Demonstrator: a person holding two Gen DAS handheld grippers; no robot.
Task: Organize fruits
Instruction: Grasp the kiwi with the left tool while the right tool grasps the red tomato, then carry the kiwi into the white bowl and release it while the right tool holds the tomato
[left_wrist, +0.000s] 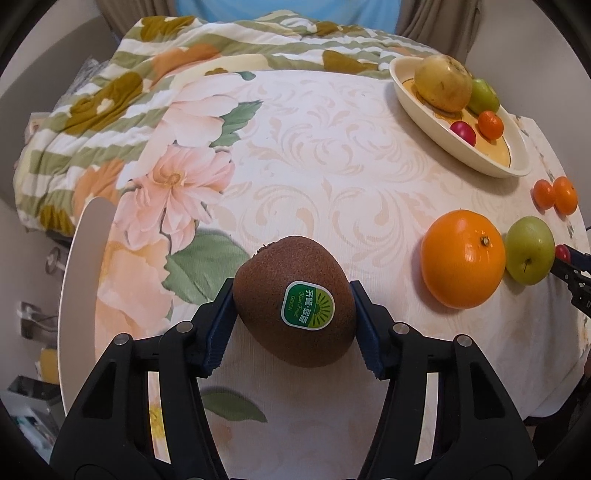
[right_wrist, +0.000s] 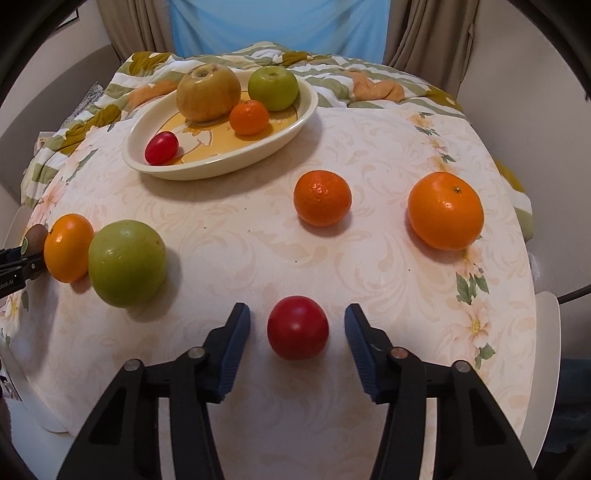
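Already clamped by the left gripper (left_wrist: 293, 325): fuzzy brown kiwi with a green sticker (left_wrist: 295, 301), blue pads pressed to both flanks, seemingly resting on the floral tablecloth (left_wrist: 314, 155). Between the right gripper (right_wrist: 297, 349) jaws, narrowed but clear gaps either side: small glossy red round fruit (right_wrist: 297, 327). Could roll or squirt forward if pinched off-centre. Cream oval dish (right_wrist: 221, 162) well apart, already crowded; could jostle the fruit already there on release.
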